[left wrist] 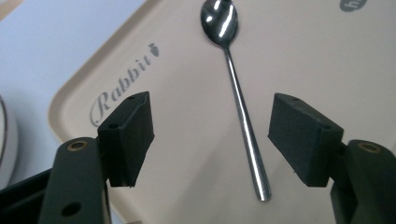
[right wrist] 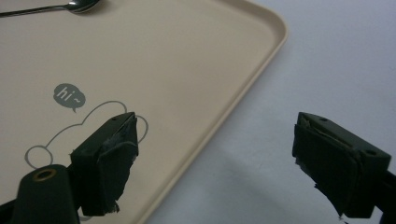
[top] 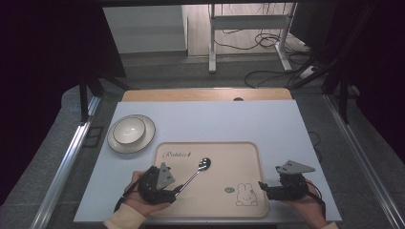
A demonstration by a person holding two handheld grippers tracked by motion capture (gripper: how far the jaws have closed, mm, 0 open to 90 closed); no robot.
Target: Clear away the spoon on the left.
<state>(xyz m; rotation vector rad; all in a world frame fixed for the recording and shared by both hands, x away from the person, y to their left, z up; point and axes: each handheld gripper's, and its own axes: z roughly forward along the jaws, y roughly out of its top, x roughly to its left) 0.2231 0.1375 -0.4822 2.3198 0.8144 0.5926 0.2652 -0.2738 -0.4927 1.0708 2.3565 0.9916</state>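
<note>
A metal spoon (top: 195, 173) lies on the beige tray (top: 239, 157), bowl toward the far side, handle pointing to my left gripper (top: 175, 190). In the left gripper view the spoon (left wrist: 238, 93) runs between the two open jaws, its handle end level with the pads (left wrist: 133, 135) and nearer the right one. The tray (left wrist: 299, 56) carries the word "Rabbit". My right gripper (top: 261, 187) stands open at the tray's right edge. Its view shows the tray rim (right wrist: 243, 88) passing between its jaws, a "hi~" rabbit drawing, and the spoon's bowl (right wrist: 81, 5) at the top left.
A white bowl (top: 129, 130) sits on a plate (top: 143, 141) left of the tray, on the pale blue table (top: 267, 119). A wooden board edge (top: 205, 94) lies at the table's far side. Beyond are desk legs and cables on the floor.
</note>
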